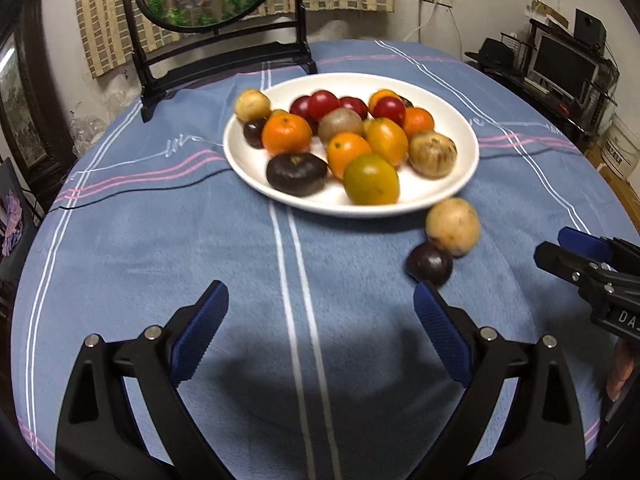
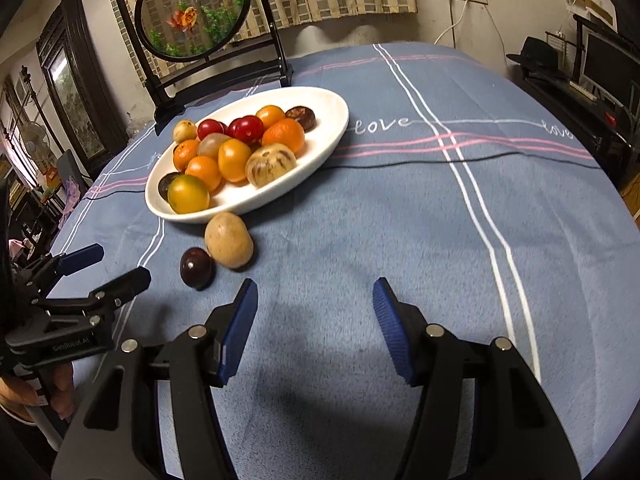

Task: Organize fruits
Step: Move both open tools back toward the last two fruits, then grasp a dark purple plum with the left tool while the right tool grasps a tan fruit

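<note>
Two loose fruits [image 1: 442, 242] just beyond L claw [image 1: 320, 320]

Bare blue tablecloth [image 2: 400, 240] right of white plate [image 2: 336, 128], tan fruit [image 2: 229, 240] and dark plum [image 2: 196, 267] blocking its near rim

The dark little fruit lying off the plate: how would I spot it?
Find the white plate on the blue tablecloth. Just off its near rim two fruits lie touching on the cloth. Yours is the small, glossy dark purple fruit, nearer the grippers than the larger tan fruit.

Both wrist views look forward, low over the table — sharing the plate [image 1: 460, 184].
</note>
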Tool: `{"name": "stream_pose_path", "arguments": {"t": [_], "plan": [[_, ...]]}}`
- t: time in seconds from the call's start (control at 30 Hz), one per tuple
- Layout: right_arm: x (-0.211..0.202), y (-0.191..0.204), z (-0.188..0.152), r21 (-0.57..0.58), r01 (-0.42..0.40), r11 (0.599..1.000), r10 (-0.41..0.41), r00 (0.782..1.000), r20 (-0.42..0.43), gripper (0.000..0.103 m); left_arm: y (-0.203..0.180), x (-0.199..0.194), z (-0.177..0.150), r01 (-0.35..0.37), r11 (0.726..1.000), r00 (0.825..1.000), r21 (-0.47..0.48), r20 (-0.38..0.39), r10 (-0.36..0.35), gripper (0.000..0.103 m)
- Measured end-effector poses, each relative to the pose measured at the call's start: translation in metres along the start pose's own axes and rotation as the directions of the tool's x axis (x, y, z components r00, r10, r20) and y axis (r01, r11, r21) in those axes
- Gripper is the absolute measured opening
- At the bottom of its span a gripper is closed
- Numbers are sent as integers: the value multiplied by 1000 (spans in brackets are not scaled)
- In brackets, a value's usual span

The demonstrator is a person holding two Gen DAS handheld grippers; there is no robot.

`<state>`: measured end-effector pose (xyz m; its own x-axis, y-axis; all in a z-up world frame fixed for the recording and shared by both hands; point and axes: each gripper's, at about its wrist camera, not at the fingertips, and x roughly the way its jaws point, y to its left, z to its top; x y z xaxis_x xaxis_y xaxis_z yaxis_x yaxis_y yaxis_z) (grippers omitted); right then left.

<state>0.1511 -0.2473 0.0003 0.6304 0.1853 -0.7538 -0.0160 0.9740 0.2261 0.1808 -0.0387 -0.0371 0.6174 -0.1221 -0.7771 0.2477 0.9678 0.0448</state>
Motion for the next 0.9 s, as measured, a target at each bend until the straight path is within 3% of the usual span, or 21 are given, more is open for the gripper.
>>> {"name": "stream_pose_path", "arguments": {"t": [0.67, 0.73, 0.77, 0.83, 0.9], "plan": [[4, -5, -4, 28, -49, 998, 49, 998, -26, 60, -43, 38, 17, 40, 995, 997, 92, -73, -34, 92], [5, -4, -4, 22, -48, 999, 48, 998, -29, 60, -43, 41, 19, 61, 995, 995, 84, -80, -55, 71], [5, -3, -4, 20, -47, 999, 48, 998, -30, 60, -43, 42, 20, 88, 993, 993, 80, -84, -81, 65], [6, -2, -4, 13, -43, 999, 44, 998, -35, 60, -46, 40, 21, 144, 985, 988, 90, -75, -137, 31], [6, -1, -4, 8, -41, 999, 41, 998, -38, 60, -51, 38, 18, 122, 984, 991, 133, -68, -114, 31]]}}
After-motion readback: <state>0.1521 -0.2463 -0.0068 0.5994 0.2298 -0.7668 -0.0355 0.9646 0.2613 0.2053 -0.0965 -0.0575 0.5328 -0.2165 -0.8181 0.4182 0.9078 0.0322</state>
